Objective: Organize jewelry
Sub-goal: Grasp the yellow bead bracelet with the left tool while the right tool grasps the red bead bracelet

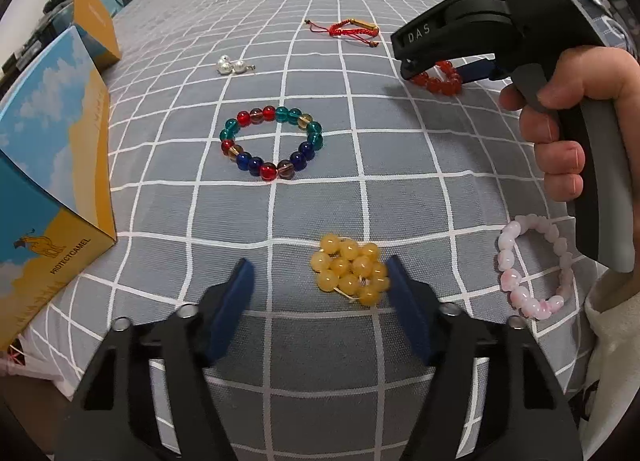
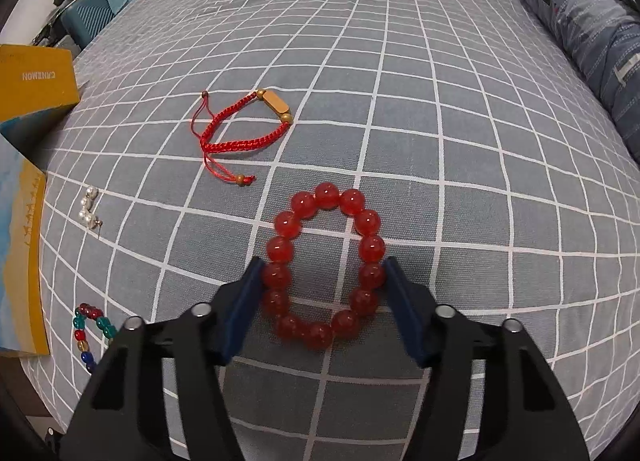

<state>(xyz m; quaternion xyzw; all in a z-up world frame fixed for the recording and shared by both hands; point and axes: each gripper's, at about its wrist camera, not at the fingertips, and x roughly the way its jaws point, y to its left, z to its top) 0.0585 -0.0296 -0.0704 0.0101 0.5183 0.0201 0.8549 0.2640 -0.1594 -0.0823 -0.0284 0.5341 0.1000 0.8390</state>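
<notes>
Jewelry is spread over the checked bedsheet: left gripper sits half-wide, yellow bead bracelet touching only its right pad, so closing may shove it w/o catching it. Right gripper pinches the red bead bracelet on both sides; round beads may roll out. Box crowds the left edge, pink bracelet lies near on the right, middle has room.

Bed with grey white-checked cover carries: yellow bead cluster, multicolour bracelet, pink bracelet, red bead bracelet, red cord bracelet, pearl earrings, printed box.
</notes>
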